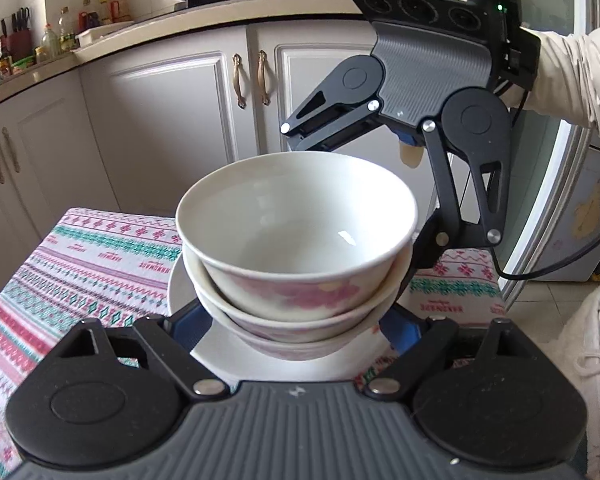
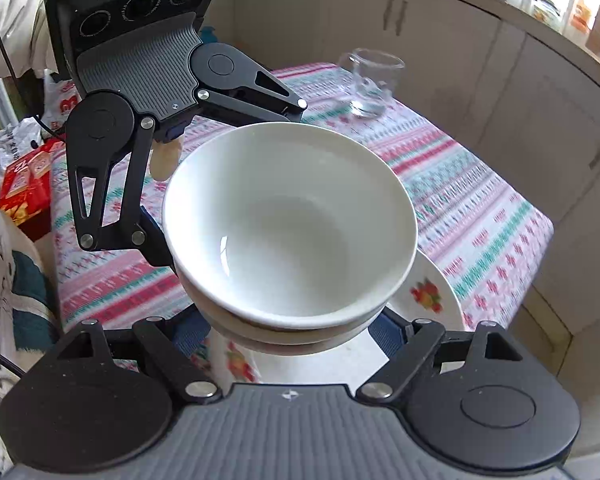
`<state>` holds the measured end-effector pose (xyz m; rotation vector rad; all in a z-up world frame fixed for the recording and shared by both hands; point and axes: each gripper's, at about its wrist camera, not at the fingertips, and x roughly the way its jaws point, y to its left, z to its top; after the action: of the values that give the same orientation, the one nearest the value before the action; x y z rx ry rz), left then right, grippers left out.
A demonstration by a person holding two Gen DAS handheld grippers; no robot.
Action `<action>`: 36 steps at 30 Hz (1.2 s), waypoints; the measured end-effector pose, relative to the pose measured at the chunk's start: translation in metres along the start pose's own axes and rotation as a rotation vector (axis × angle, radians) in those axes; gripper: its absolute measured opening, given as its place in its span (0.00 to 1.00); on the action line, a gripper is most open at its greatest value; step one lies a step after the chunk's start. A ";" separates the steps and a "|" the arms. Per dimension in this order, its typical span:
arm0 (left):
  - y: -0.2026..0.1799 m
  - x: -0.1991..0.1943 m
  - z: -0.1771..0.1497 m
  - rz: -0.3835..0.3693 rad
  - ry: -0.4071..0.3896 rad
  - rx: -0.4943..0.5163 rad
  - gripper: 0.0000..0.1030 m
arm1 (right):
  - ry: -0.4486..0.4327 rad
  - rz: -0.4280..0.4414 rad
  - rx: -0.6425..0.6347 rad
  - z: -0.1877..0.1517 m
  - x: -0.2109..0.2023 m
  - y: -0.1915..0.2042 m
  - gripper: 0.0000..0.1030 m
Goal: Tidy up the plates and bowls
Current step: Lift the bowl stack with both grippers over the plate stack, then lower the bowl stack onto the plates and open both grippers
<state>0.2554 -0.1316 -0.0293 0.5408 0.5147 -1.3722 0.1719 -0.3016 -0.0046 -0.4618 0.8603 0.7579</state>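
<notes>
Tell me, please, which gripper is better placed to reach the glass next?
Probably the left gripper: it sits on the same side of the bowls as the glass, while the right gripper would have to cross them.

The stacked bowls filled the gap between both jaws — the glass cup stood far across the desk, cloth between lying bare.

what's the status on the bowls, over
Both grippers, left and right, jaws spread either side of the bowl stack, contact unclear. Stack sits over the plate. Glass cup well clear.
</notes>
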 end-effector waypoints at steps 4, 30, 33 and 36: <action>0.003 0.010 0.002 -0.009 0.009 0.007 0.87 | 0.006 -0.004 0.022 -0.009 0.002 -0.012 0.85; -0.005 0.019 -0.002 0.079 0.025 0.020 0.89 | -0.052 -0.019 0.100 -0.018 0.001 -0.019 0.99; -0.013 0.010 -0.004 0.115 0.015 0.010 0.93 | -0.058 -0.057 0.128 -0.017 -0.004 -0.014 1.00; -0.024 -0.005 -0.006 0.182 -0.012 -0.037 0.96 | -0.049 -0.132 0.220 -0.018 -0.009 -0.008 1.00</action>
<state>0.2304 -0.1268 -0.0321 0.5356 0.4688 -1.1896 0.1653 -0.3224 -0.0071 -0.2997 0.8474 0.5444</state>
